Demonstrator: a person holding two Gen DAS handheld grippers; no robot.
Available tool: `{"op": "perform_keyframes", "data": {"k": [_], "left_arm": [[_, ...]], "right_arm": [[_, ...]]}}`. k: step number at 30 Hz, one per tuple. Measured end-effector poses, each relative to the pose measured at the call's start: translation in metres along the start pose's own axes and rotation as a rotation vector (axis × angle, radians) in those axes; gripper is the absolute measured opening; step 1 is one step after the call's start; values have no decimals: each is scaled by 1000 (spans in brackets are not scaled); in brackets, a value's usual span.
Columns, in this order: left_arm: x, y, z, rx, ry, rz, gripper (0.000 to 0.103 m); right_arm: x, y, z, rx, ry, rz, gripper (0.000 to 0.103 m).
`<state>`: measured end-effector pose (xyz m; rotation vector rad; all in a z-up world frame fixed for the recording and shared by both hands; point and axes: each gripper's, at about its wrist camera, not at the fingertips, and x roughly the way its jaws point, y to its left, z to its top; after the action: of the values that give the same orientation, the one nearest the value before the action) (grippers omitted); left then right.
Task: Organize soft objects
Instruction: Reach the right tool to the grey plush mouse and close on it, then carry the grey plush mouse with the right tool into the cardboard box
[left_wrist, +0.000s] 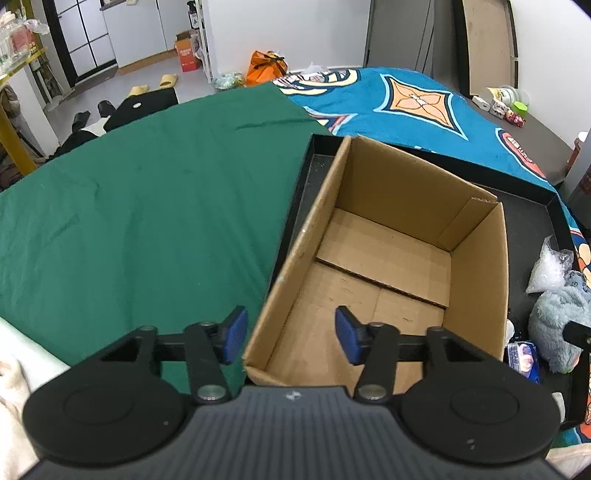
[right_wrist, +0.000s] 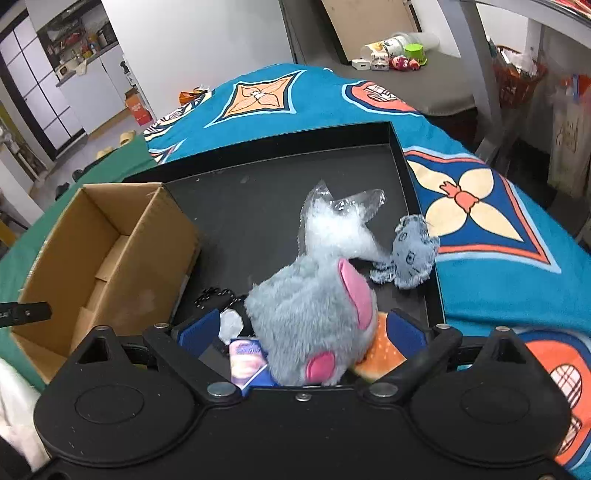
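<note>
The left gripper (left_wrist: 291, 334) is hanging with its blue pads spread wide and nothing between them, straddling the near left wall of the cardboard box (left_wrist: 384, 266), which is filling the centre of the left wrist view and standing inside the black tray (left_wrist: 532, 221). A green cloth (left_wrist: 147, 206) is covering the left half of that view. In the right wrist view, the right gripper (right_wrist: 301, 334) is sitting spread around a grey plush toy with pink ears (right_wrist: 314, 317) at lower centre; whether its pads are touching the fur is unclear. Crowding the toy are a small blue packet (right_wrist: 245, 363) at its lower left, an orange item (right_wrist: 380, 354) at its lower right, a clear plastic bag (right_wrist: 340, 225) above it, and a small grey-blue plush (right_wrist: 413, 253) against the tray's right wall
</note>
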<state>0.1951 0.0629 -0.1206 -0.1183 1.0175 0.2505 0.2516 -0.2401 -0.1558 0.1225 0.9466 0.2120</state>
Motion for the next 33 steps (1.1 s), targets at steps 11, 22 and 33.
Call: {"op": "perform_keyframes", "data": {"k": [11, 22, 33], "left_arm": [[-8, -5, -13, -15, 20, 28, 12], [-15, -8, -21, -22, 9, 28, 11], [-10, -14, -18, -7, -22, 55, 15]], "right_arm": [[9, 8, -9, -90, -26, -54, 63], [-13, 8, -6, -78, -51, -18, 51], [-40, 29, 5, -128, -120, -27, 51]]}}
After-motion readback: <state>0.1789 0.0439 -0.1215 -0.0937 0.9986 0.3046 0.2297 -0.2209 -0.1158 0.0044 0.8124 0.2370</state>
